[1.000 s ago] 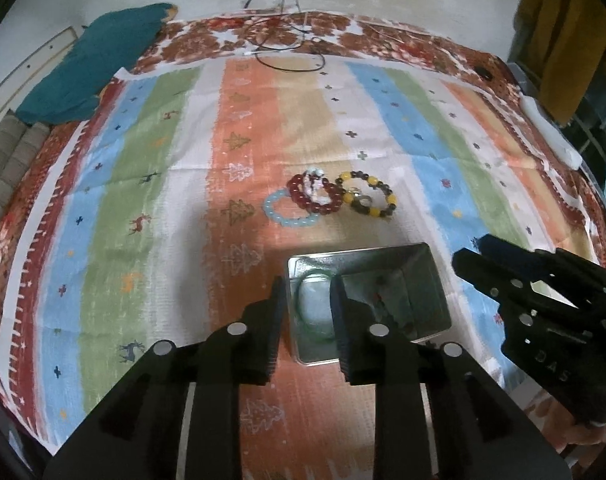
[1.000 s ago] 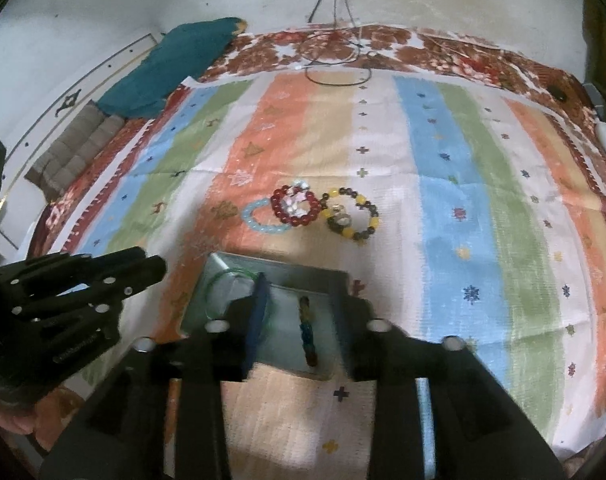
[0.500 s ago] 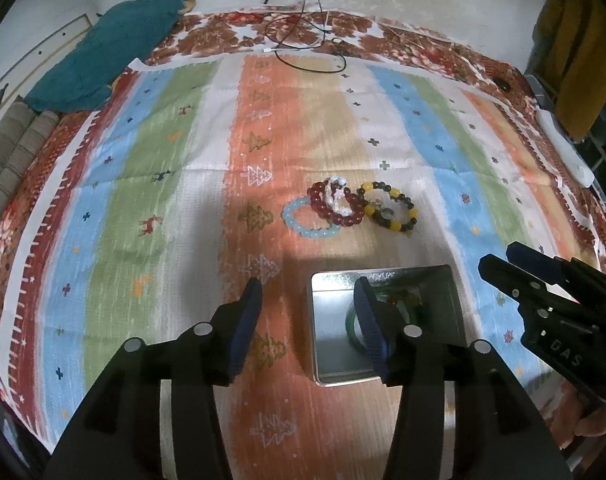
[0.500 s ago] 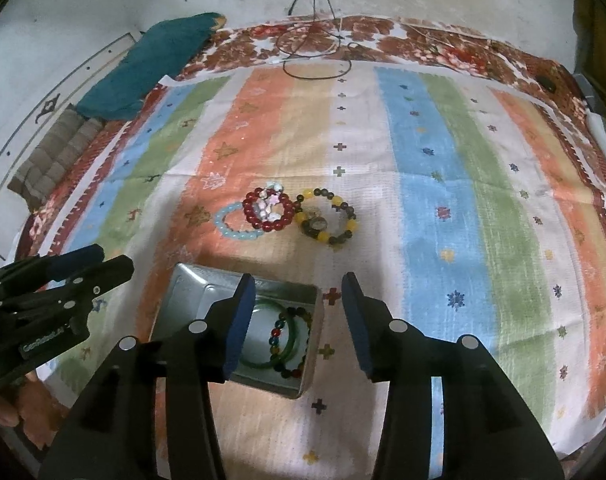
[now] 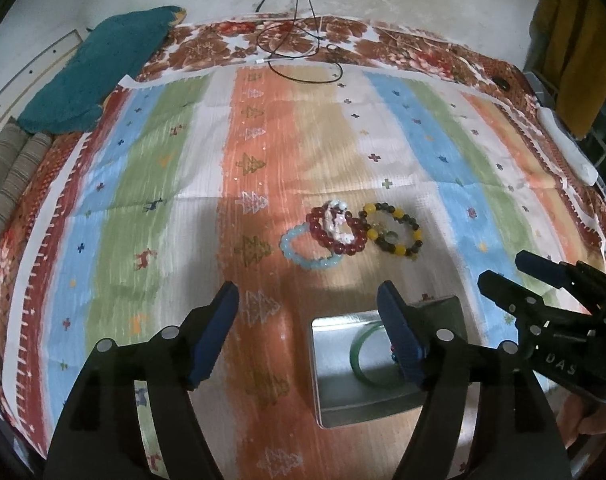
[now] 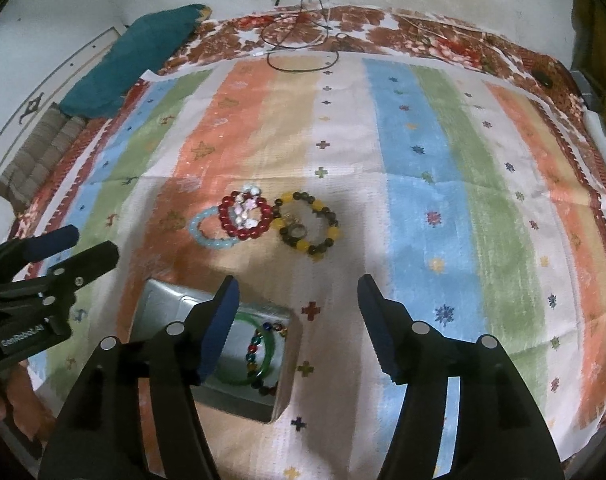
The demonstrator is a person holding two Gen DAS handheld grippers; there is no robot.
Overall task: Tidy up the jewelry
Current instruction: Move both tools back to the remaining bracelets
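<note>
A silver metal tin [image 5: 335, 396] [image 6: 159, 300] lies on the striped cloth and holds a green bangle [image 5: 359, 360] [image 6: 265, 376] and a multicoloured bead bracelet [image 6: 252, 350]. Beyond it lie a light blue bracelet [image 5: 299, 258] [image 6: 207, 240], a dark red bracelet [image 5: 335, 242] [image 6: 247, 234] with a pink-white piece [image 5: 337, 220] [image 6: 245, 204] on it, and a yellow-and-brown bracelet [image 5: 395, 232] [image 6: 307, 224]. My left gripper [image 5: 309, 332] is open and empty above the tin's left edge. My right gripper [image 6: 297, 320] is open and empty above the tin's right side.
A teal cloth [image 5: 99, 76] lies at the far left corner. Black cables [image 5: 299, 48] loop at the far edge. A white object [image 5: 567, 148] lies at the right edge. The right gripper shows in the left wrist view [image 5: 543, 300].
Both grippers have opened wide and drawn back from the tin. The green bangle and the multicoloured bracelet now lie inside the tin.
</note>
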